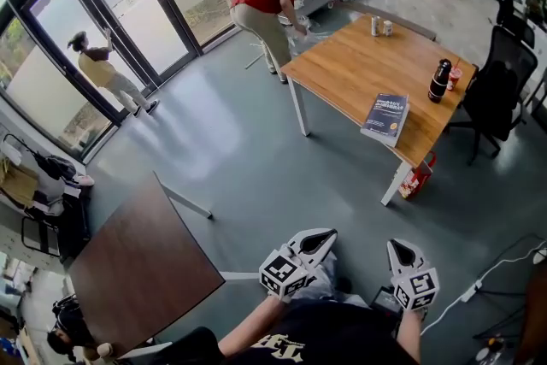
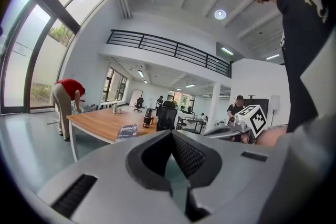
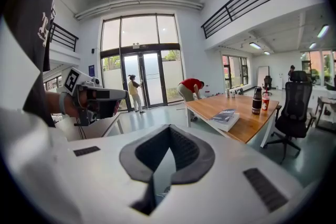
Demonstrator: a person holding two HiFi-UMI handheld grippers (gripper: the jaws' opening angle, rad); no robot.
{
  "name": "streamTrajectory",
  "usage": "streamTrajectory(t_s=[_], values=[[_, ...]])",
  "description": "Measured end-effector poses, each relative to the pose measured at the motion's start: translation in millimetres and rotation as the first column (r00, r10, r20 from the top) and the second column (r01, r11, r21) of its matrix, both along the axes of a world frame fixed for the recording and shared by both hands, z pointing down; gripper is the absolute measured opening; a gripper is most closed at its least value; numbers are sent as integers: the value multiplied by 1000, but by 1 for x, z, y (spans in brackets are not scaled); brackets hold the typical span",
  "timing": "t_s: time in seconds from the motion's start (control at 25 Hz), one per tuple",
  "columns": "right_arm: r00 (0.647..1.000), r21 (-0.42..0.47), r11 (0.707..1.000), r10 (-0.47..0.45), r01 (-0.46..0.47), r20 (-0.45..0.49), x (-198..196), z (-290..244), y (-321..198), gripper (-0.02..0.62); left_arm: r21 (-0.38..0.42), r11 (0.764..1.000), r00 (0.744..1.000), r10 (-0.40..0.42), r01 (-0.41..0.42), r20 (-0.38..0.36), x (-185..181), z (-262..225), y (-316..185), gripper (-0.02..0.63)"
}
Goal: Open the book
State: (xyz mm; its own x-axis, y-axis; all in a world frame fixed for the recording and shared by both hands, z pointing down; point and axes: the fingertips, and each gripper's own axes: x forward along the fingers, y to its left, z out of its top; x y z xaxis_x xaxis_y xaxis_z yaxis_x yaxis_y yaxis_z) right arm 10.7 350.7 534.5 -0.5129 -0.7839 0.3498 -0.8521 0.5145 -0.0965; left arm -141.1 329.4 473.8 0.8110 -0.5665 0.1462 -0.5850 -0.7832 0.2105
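Since the wooden table [image 1: 342, 68] stands well apart from the person, across bare floor, the task is, as I judge, not yet begun. A second, dark table [image 1: 137, 261] is at the person's left, and a black chair [image 1: 500, 90] stands at the right end of the wooden table. Both grippers hang close to the body. The left gripper [image 1: 327, 235] and the right gripper [image 1: 400, 246] each have the jaws pressed together, with nothing between them. The book [image 1: 386, 117] lies closed right at the near edge of the wooden table, not far from its near corner. This seems the main risk: a push from closed jaws can slide it off the edge, or knock over the bottle [image 1: 439, 79] near it. I count two tables, one chair, two grippers, one book, one bottle, two cans [image 1: 380, 26] and one cup [image 1: 454, 78].
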Motion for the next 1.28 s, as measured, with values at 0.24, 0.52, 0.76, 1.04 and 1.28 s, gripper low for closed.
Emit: streamTrajectory(t_s=[0.24, 0.52, 0.76, 1.04, 1.28], values=[[1000, -4, 1000, -9, 9, -15, -3, -4, -18, -12, -5, 1000, 1000, -1, 1, -7, 2, 5, -19, 6], [1000, -5, 1000, -9, 9, -14, -1, -9, -51, -12, 0, 1000, 1000, 2, -2, -8, 5, -1, -55, 6], [1000, 9, 1000, -1, 1, -15, 6, -19, -89, -12, 3, 1000, 1000, -3, 3, -8, 8, -8, -91, 6], [1000, 19, 1000, -4, 4, -21, 12, -26, -135, -12, 18, 1000, 1000, -10, 11, -15, 13, -15, -139, 6], [999, 20, 1000, -20, 20, -36, 16, -28, -172, -12, 13, 1000, 999, -25, 25, -25, 15, -18, -173, 6]])
